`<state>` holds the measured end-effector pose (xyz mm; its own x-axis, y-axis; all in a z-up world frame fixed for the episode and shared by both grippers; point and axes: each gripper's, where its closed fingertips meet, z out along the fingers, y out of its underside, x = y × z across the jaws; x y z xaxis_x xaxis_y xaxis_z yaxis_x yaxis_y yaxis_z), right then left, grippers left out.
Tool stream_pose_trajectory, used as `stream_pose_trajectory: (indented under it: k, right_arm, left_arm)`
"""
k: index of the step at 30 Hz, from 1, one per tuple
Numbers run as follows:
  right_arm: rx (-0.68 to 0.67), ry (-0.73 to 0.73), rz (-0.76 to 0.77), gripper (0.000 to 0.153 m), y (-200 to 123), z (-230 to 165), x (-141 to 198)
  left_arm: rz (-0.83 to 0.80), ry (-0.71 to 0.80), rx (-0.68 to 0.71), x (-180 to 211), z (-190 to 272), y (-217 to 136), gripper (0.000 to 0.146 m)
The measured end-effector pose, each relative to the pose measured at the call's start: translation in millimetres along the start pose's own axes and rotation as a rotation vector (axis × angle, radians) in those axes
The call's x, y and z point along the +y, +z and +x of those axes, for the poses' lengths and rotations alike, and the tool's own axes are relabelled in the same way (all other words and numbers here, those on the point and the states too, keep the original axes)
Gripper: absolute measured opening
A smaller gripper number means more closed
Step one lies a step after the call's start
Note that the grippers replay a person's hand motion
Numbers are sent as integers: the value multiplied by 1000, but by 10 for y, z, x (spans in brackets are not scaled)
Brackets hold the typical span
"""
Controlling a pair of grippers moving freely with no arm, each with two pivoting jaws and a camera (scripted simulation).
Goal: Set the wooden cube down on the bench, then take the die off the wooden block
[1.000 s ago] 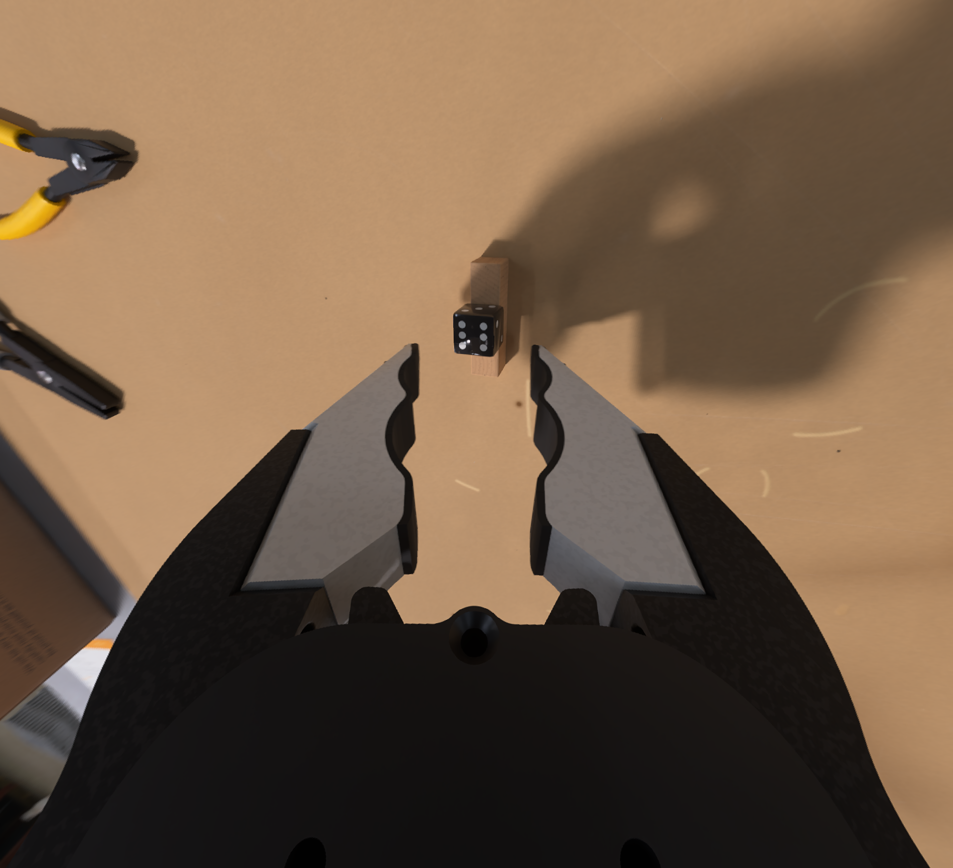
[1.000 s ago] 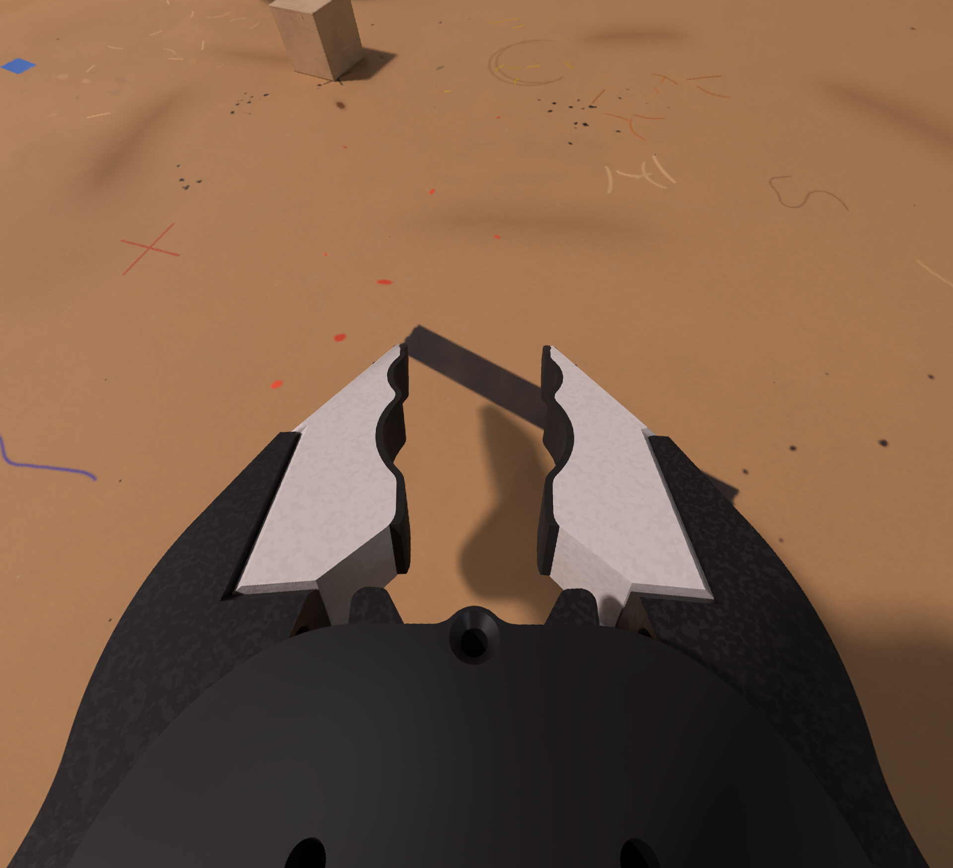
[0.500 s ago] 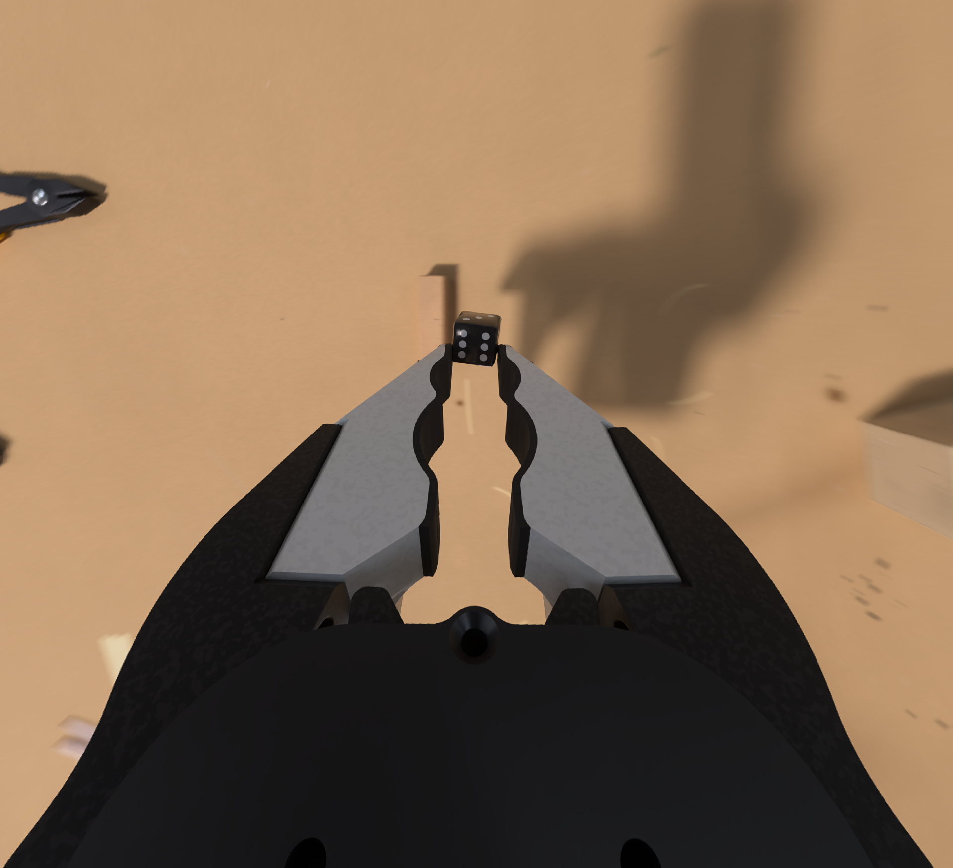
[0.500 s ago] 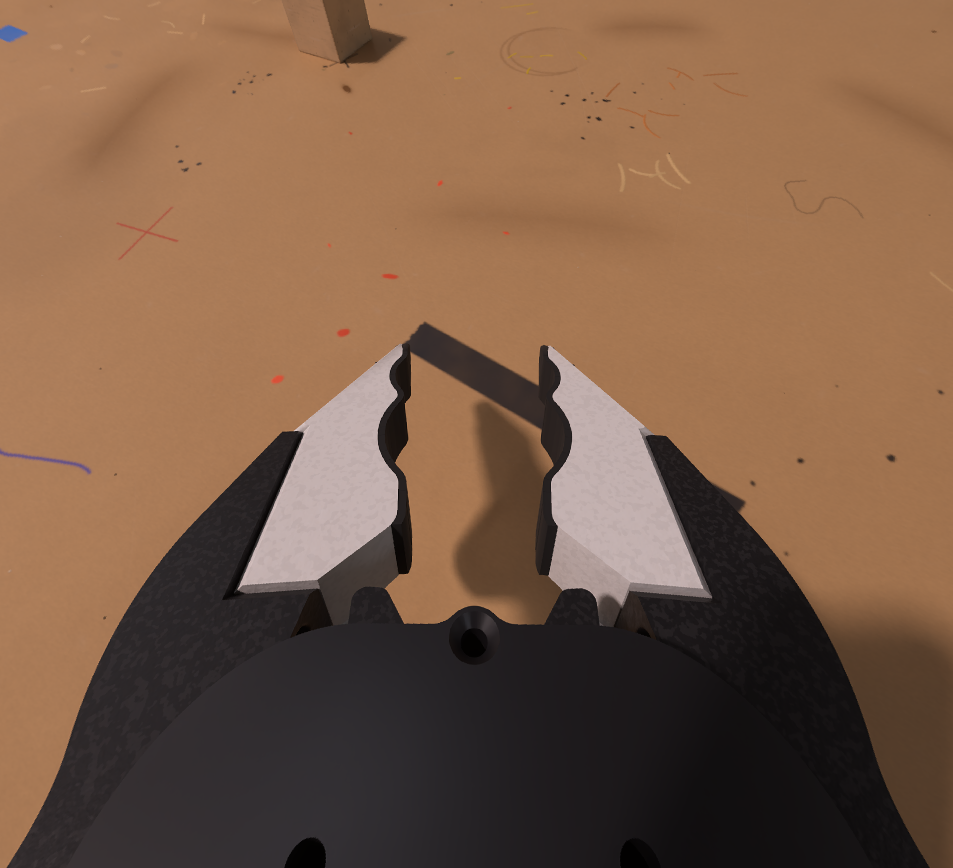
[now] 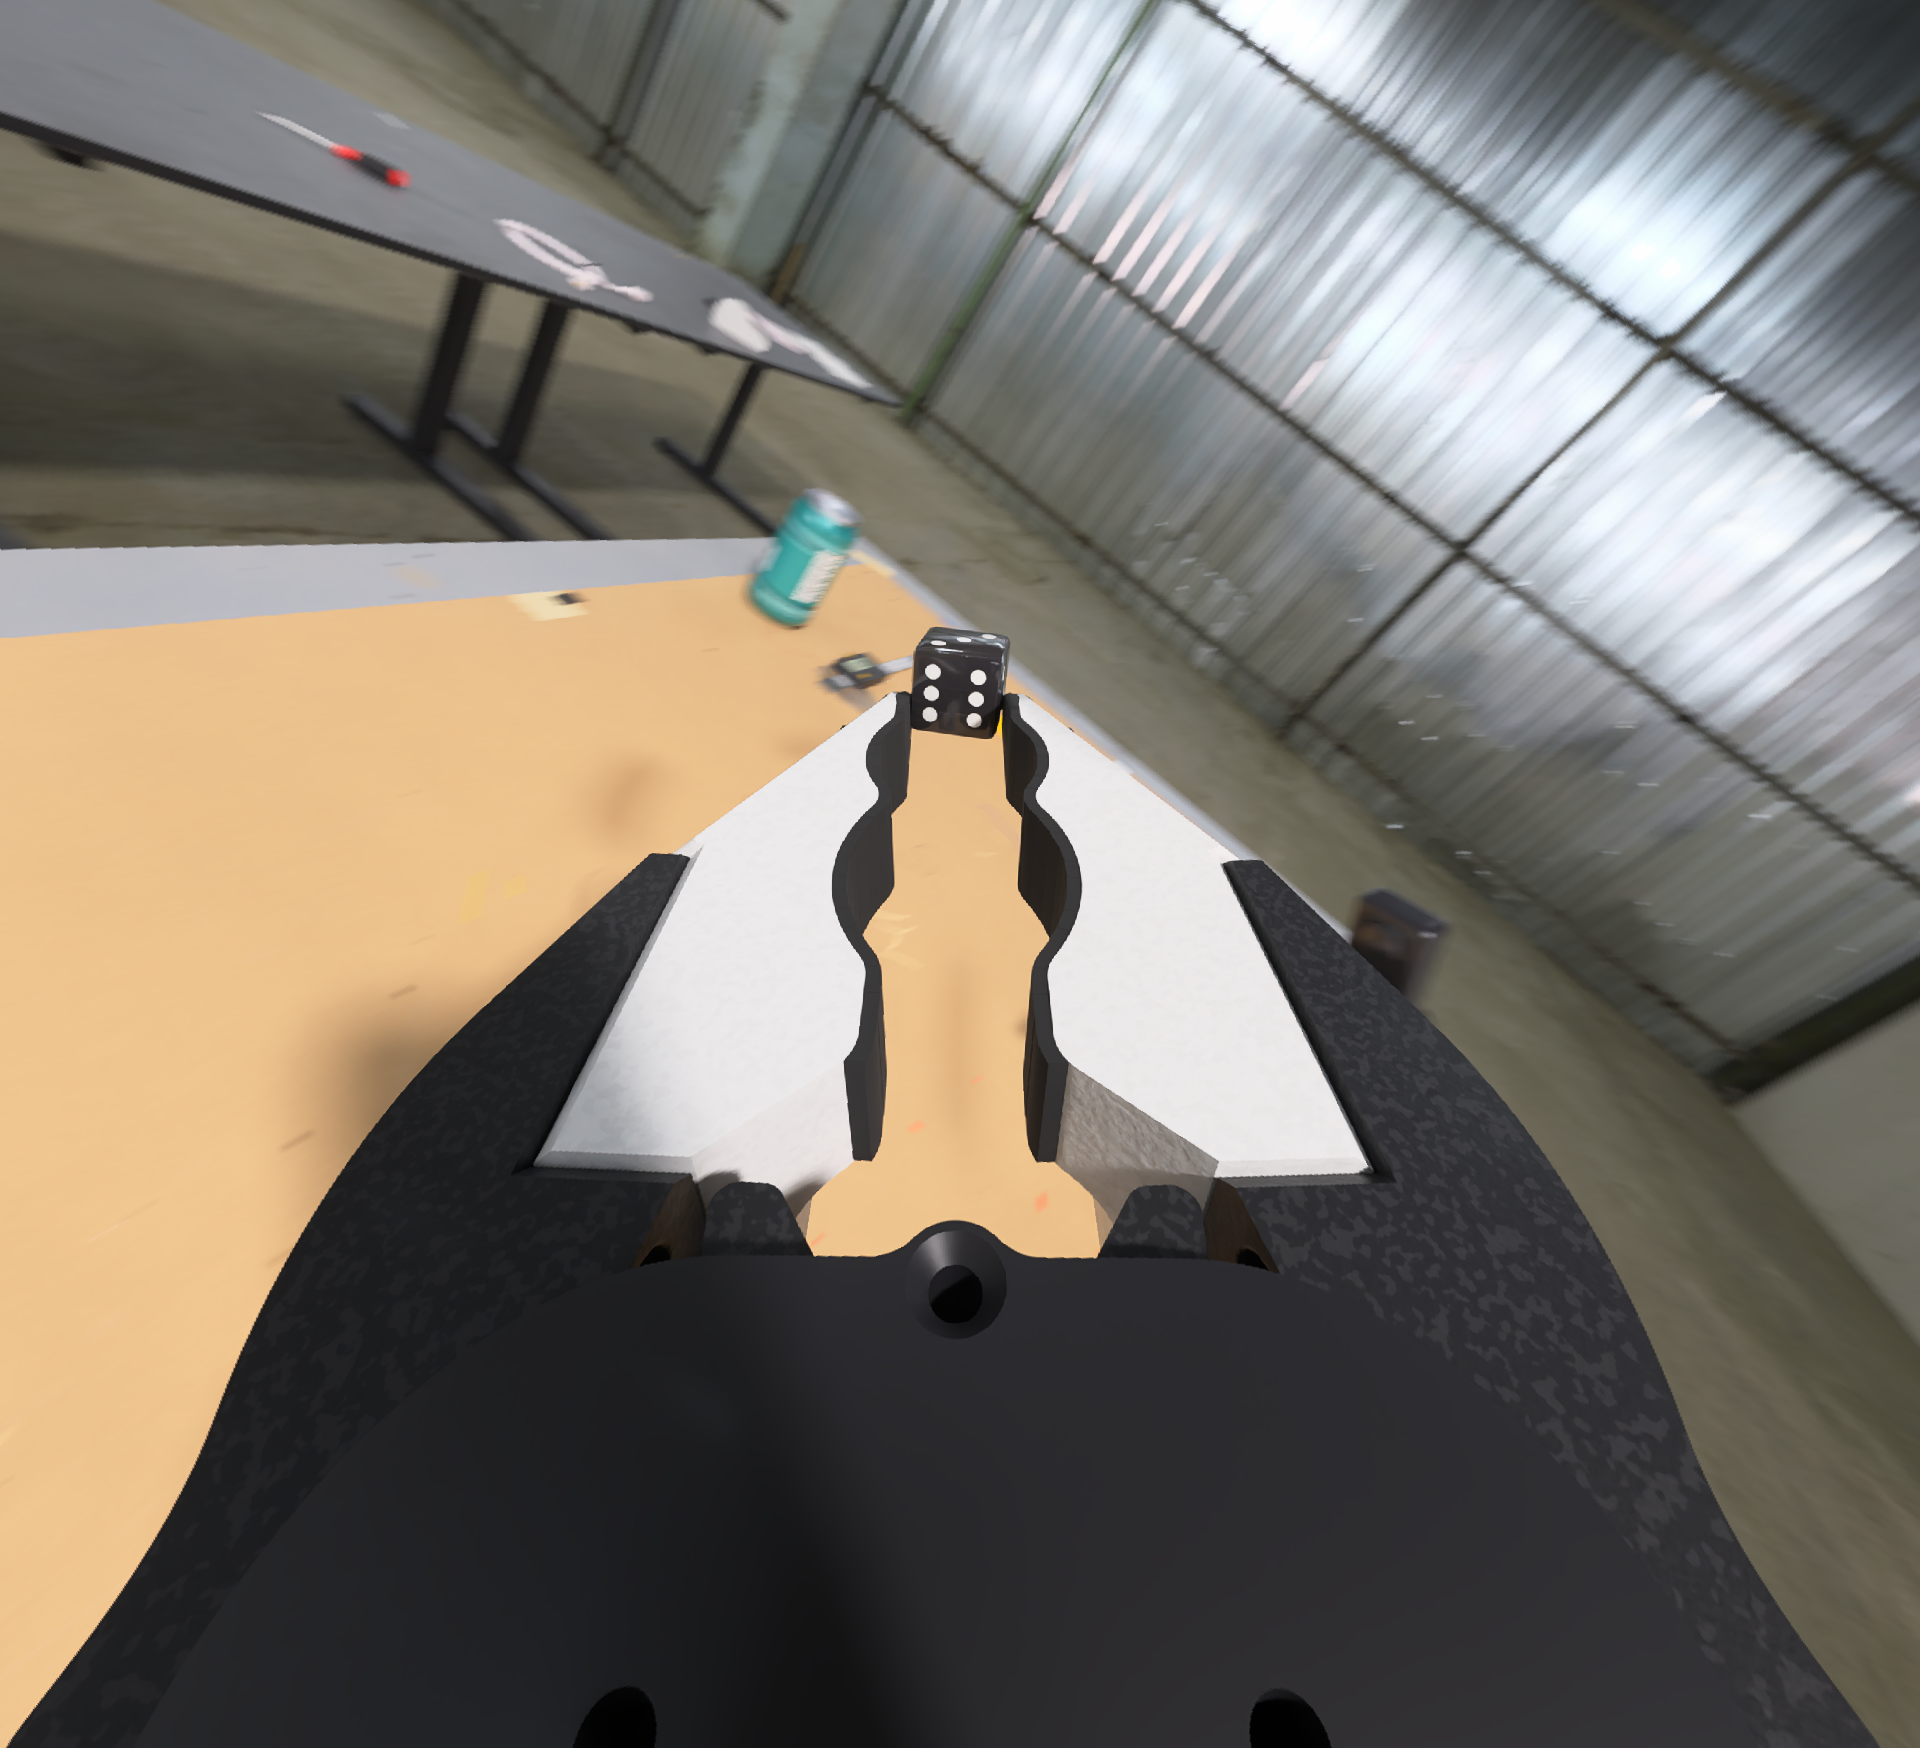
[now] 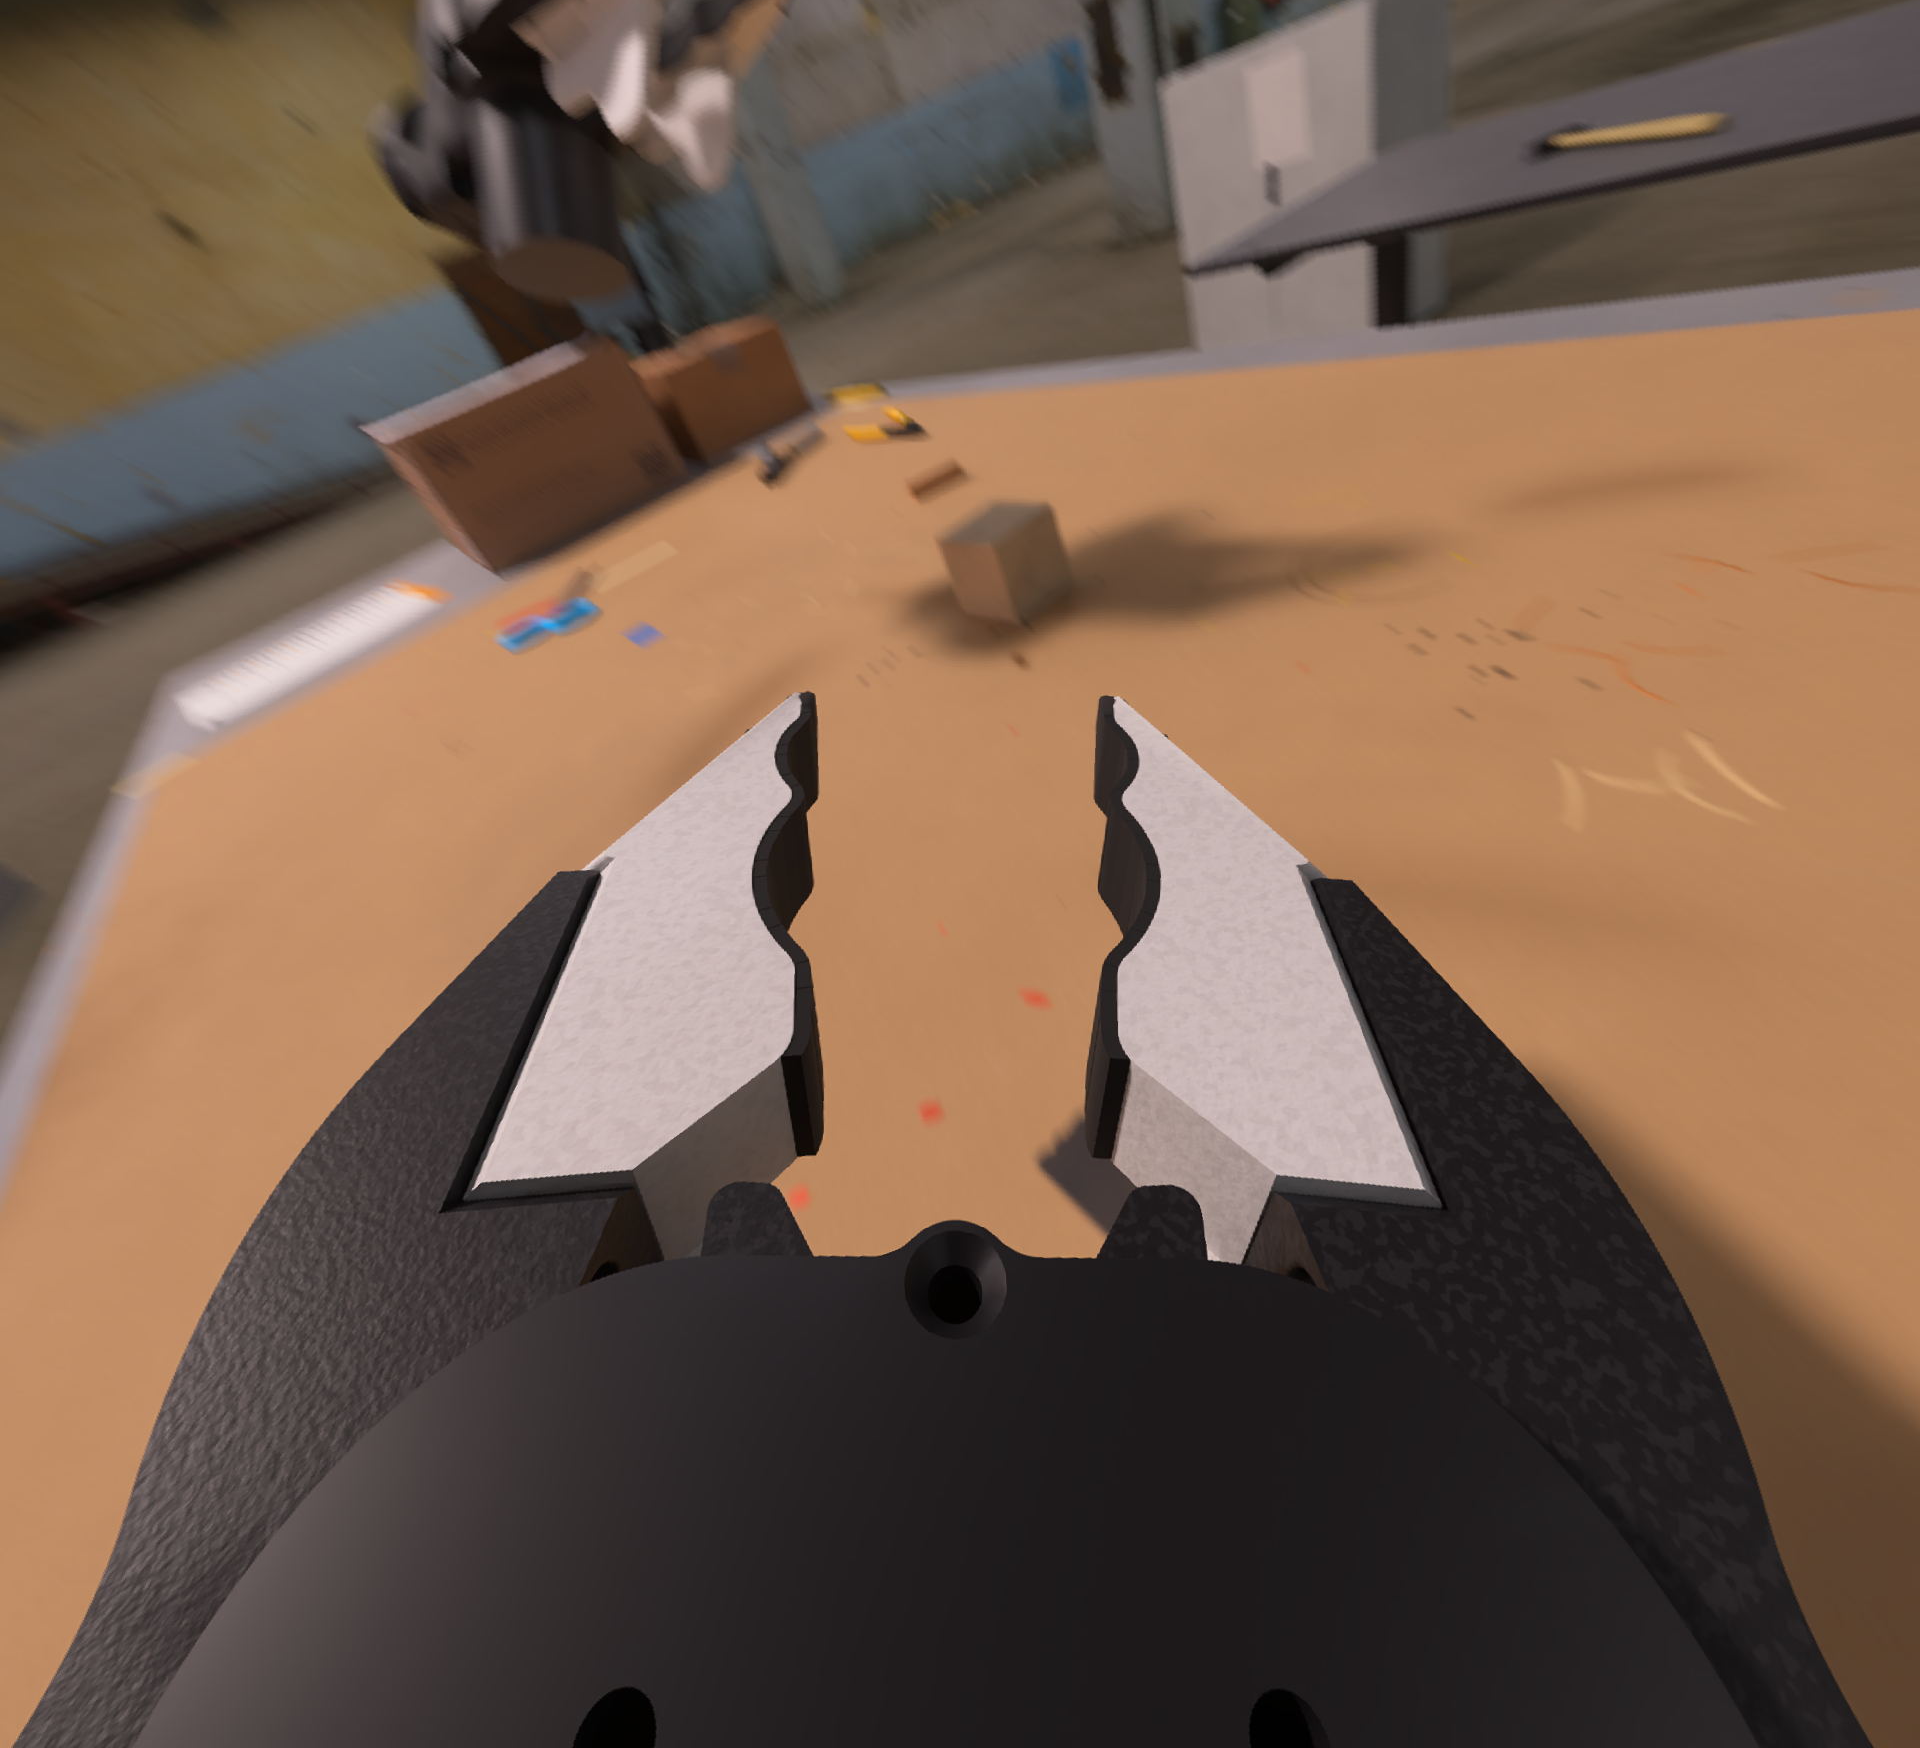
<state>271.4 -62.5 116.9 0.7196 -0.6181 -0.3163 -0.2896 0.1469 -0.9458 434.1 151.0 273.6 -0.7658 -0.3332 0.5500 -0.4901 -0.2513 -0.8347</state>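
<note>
Left gripper (image 5: 956, 711) pinches the die (image 5: 958, 682) at its very fingertips, high above the bench (image 5: 312, 815); a jolt could flick it loose; right gripper (image 6: 956, 711) gapes, empty.

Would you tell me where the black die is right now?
In the left wrist view, the die is pinched between the left claw's fingertips, raised above the bench, with the teal can beyond it.
</note>
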Motion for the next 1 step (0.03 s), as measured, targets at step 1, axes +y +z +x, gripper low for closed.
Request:
stream_pose_trajectory:
  k: [1]
  right_arm:
    - [-56,35,38,56,75,-22,-68]
  left_arm:
    - [9,-16,46,21,116,125,17]
